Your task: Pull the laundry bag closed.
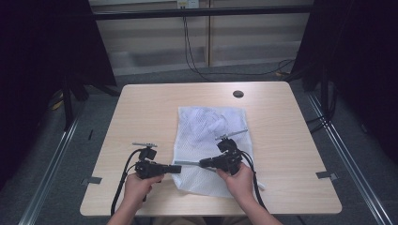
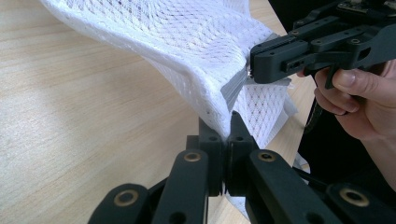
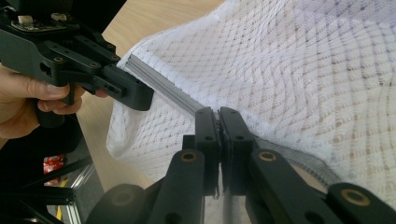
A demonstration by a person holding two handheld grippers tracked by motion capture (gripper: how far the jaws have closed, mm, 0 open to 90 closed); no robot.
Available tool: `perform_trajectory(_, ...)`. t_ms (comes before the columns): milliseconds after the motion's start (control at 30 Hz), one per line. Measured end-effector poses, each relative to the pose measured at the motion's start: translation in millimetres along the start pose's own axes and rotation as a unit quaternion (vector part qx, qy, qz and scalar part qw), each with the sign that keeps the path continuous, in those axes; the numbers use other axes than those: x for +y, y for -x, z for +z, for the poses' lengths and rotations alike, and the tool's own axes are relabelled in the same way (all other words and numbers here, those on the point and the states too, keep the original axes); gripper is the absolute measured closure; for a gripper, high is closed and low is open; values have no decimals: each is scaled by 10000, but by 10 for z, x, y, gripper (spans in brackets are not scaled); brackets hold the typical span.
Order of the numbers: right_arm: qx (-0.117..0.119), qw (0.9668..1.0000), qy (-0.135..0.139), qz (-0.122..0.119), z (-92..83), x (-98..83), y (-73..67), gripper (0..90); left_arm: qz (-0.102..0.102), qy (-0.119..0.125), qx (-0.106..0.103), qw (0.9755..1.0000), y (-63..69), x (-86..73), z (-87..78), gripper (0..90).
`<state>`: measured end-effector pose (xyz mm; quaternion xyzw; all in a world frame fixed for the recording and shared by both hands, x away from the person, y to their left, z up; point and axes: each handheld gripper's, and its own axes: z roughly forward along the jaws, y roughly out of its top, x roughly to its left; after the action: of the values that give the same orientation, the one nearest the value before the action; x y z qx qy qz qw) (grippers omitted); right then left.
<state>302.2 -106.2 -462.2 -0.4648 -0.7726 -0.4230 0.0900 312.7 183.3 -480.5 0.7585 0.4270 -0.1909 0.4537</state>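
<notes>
White mesh laundry bag (image 1: pixel 211 140) spread flat mid-worktop (image 1: pixel 141 108), near edge lifted. Left tool (image 1: pixel 177 168) clamped tight on the bag's grey zipper band (image 2: pixel 232 89) at the near left corner; right tool (image 1: pixel 202 163) pinched shut on the same band just beside it, tips facing across a short taut stretch.

The left matte-black plastic pistol-grip gripper (image 1: pixel 174 168) and its right twin (image 1: pixel 202 163) each have two flat jaw arms pinned with brass-coloured rivets. A black cable trails from each handle. Both forearms are bare, with no sleeves.
</notes>
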Motion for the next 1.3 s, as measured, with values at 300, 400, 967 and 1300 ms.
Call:
perform_trajectory(300, -34, 10000, 14, -21, -9, -7, -4, 869, -31, -15, -23, 10000, 1, -1, -7, 887)
perform_trajectory(400, -8, 10000, 15, -15, -10, -9, 3, 869, 0, -53, -20, 10000, 0, -2, -5, 887)
perform_trajectory(967, -43, 10000, -2, 15, -41, -48, 67, 869, 13, -83, 3, 10000, -23, -8, -9, 886)
perform_trajectory(1300, -10, 10000, -4, 46, -57, -54, 75, 869, -8, -59, 0, 10000, -22, -10, -11, 886)
